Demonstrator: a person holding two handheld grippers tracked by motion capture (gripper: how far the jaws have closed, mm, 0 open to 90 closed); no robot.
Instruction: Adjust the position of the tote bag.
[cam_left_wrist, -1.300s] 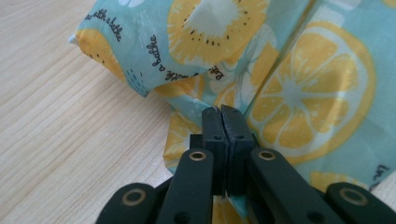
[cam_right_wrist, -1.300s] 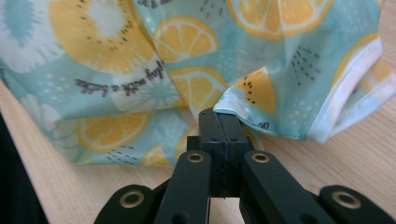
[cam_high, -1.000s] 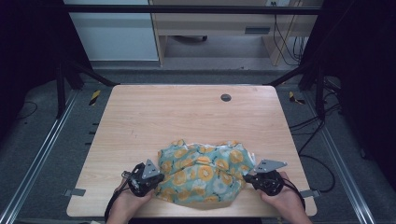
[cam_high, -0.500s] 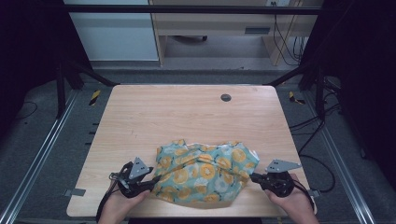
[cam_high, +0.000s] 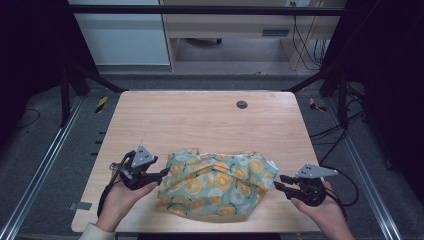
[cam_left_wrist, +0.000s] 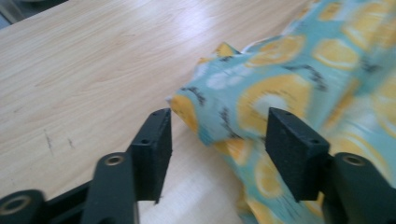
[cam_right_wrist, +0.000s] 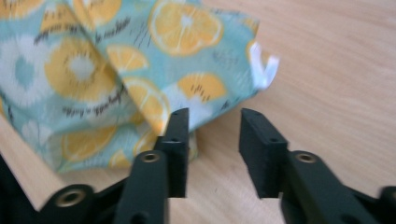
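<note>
While both hands hover at the near edge of the table (cam_high: 200, 112), the crumpled cloth (cam_high: 217, 182), teal with orange-slice print, lies bunched on the wood between the two grippers.

Left gripper (cam_high: 161, 174): seen from the high view at the cloth's left end, tips just at the fabric's edge. Its jaws have just been opening and now stand apart. In the left gripper view (cam_left_wrist: 217, 135) a folded corner of the cloth (cam_left_wrist: 280, 88) pokes into the gap between the pads. The pads do not press on it; a strip of bare table shows by the left pad. Whether the right pad brushes the fabric behind it cannot be told.

Right gripper (cam_high: 278, 183): at the cloth's right end, near it, with a sliver of tabletop showing between tips and fabric in the high view. Its jaws have also just been opening and stand apart. In the right gripper view (cam_right_wrist: 214, 137) nothing sits between the pads except bare wood; the cloth (cam_right_wrist: 116, 74) lies ahead and to the left of them, its hem passing just behind the left pad. A white-edged corner of the fabric points out to the right.

Cloth rests wholly on the table, nearer the person's side, heaped and wrinkled rather than flat. A small dark round grommet (cam_high: 242, 104) sits in the tabletop well beyond it.
</note>
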